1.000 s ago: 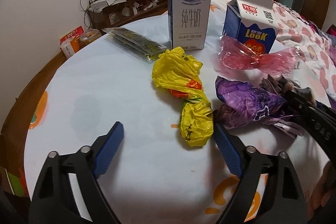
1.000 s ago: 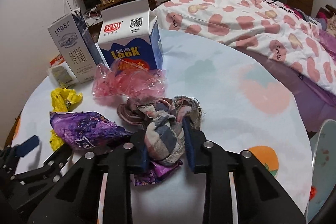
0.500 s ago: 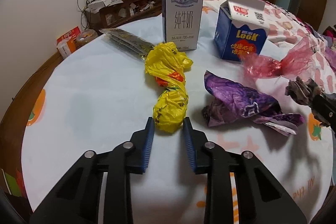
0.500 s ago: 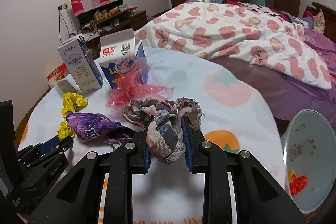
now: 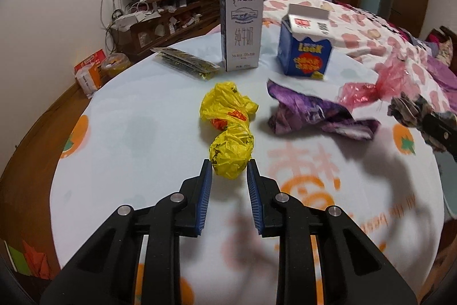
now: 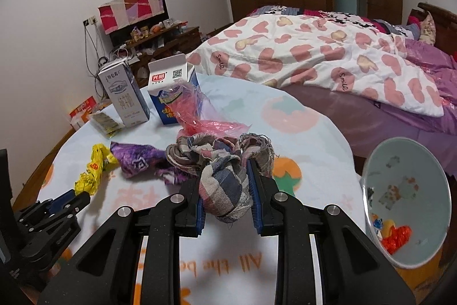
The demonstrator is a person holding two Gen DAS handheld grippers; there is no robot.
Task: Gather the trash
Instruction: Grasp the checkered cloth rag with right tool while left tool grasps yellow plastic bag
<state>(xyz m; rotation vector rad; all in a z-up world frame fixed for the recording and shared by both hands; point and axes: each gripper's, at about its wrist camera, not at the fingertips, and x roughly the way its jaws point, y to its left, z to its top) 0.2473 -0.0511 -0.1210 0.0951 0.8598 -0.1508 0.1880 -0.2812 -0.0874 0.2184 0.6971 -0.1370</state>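
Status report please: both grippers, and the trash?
Left gripper shut on yellow crumpled plastic bag. Right gripper shut on plaid cloth rag, near bin.

Two low tool-mounted views, apparently sharing table [image 5: 148,116].

A round desk [image 5: 142,116] under a fruit-print cloth carries two milk cartons [image 5: 242,29] [image 5: 307,46], flat sachets [image 5: 185,67], a yellow bag [image 5: 230,130] and a purple wrapper [image 5: 308,112].
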